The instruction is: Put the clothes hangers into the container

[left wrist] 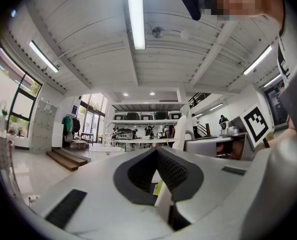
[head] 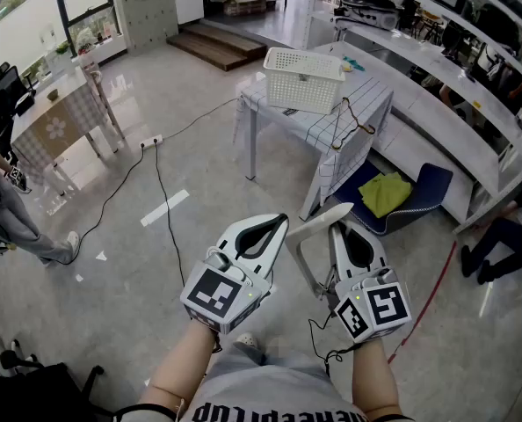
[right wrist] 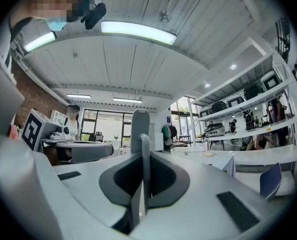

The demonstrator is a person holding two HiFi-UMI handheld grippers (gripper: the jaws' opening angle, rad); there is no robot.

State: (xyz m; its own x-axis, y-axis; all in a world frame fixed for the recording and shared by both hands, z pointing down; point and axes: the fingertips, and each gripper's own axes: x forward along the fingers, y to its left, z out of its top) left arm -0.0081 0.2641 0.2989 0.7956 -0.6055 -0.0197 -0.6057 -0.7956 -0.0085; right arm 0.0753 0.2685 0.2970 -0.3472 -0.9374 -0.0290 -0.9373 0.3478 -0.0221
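Observation:
A whitish clothes hanger (head: 307,236) is clamped in my right gripper (head: 340,229), which is shut on it; in the right gripper view its grey bar (right wrist: 140,126) stands upright between the closed jaws. My left gripper (head: 277,222) sits just left of it, shut with nothing in it, and the hanger (left wrist: 180,131) shows beyond its tips. Both grippers are close to my body, well short of the table. The white slotted basket (head: 303,79) stands on the checked table (head: 318,128). A dark wire hanger (head: 355,120) lies at the table's right edge.
A blue seat (head: 419,193) with a yellow-green cloth (head: 386,192) lies on the floor beside the table. A power strip (head: 151,141) and its cables cross the floor at left. Another table (head: 54,117) and a person (head: 6,209) are at far left. Long counters (head: 472,139) run along the right.

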